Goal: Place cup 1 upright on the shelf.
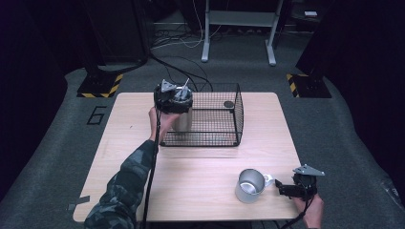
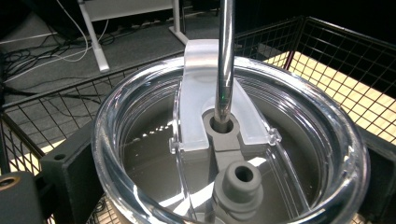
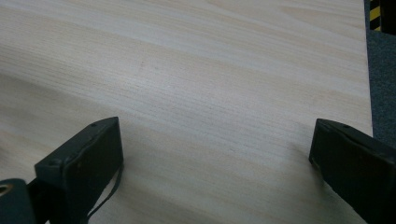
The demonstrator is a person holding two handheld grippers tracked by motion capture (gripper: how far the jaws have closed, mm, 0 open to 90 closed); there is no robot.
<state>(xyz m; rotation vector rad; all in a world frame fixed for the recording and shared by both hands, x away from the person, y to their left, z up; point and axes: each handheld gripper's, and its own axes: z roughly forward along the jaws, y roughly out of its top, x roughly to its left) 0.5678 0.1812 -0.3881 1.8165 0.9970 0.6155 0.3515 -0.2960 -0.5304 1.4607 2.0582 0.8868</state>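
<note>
Evidently rigid and slick, the steel tumbler with clear lid and metal straw (image 1: 182,117), at the black wire basket (image 1: 224,102), sits clamped between the left gripper (image 1: 173,98) jaws, while the right gripper (image 1: 285,189) gapes empty over the desk (image 1: 191,176).

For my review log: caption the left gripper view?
Left tongs clasp a clear-lidded tumbler with metal straw, over the wire basket.

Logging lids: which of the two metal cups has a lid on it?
The tumbler at the wire basket, between the left gripper's jaws: it has a clear lid with a metal straw. The mug by the right gripper stands open.
</note>
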